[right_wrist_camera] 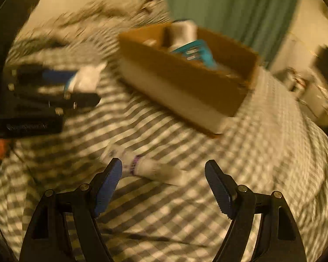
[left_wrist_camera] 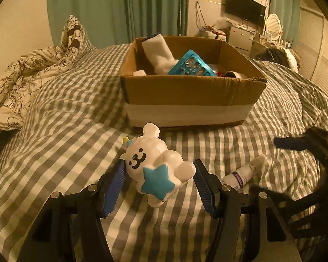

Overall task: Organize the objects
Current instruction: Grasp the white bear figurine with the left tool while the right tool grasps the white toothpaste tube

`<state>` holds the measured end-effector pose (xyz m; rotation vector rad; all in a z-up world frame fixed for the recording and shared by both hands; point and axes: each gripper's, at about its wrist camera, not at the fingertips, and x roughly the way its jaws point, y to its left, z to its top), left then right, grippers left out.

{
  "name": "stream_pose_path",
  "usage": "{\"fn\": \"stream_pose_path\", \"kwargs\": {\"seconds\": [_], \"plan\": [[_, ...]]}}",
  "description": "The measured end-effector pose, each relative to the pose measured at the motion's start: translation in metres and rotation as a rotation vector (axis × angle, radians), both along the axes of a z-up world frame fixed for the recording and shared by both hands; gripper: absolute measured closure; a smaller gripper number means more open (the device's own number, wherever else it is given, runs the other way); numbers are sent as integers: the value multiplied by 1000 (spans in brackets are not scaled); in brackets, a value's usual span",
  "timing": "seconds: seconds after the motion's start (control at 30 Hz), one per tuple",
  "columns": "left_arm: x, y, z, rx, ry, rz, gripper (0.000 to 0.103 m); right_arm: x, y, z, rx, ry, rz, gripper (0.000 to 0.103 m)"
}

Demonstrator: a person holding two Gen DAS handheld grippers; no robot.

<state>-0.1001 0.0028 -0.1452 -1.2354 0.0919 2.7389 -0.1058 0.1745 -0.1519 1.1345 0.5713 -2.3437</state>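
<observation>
A white bear figure with a blue star (left_wrist_camera: 155, 166) sits between the fingers of my left gripper (left_wrist_camera: 159, 166), which is shut on it just above the checked bedsheet. An open cardboard box (left_wrist_camera: 185, 96) stands right behind it, holding a white roll, a teal package (left_wrist_camera: 191, 64) and other items. A white tube with a purple band (left_wrist_camera: 245, 172) lies on the sheet to the right. In the blurred right wrist view, my right gripper (right_wrist_camera: 164, 168) is open, its fingers either side of that tube (right_wrist_camera: 146, 168). The box (right_wrist_camera: 185, 83) is beyond it, and the left gripper (right_wrist_camera: 54, 87) shows at the left.
A rumpled floral duvet and pillow (left_wrist_camera: 32, 69) lie at the left of the bed. Green curtains (left_wrist_camera: 120, 6) hang behind. A wall television (left_wrist_camera: 245, 6), a mirror and a cluttered desk are at the back right. The right gripper (left_wrist_camera: 306, 152) shows at the right edge.
</observation>
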Motion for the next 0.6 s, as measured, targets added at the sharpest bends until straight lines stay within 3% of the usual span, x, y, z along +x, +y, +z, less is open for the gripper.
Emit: {"fn": "stream_pose_path", "kwargs": {"seconds": [0.17, 0.27, 0.37, 0.43, 0.6], "plan": [[-4, -7, -7, 11, -25, 16, 39, -17, -21, -33, 61, -72, 84, 25], [-4, -5, -9, 3, -28, 14, 39, -27, -25, -46, 38, -125, 84, 26], [-4, -3, -11, -5, -29, 11, 39, -29, -20, -43, 18, -116, 30, 48], [-4, -2, -11, -8, -31, 8, 39, -30, -13, -40, -8, -109, -5, 74], [-2, 1, -12, -14, -33, -1, 39, -22, 0, -28, -83, -81, -60, 79]]}}
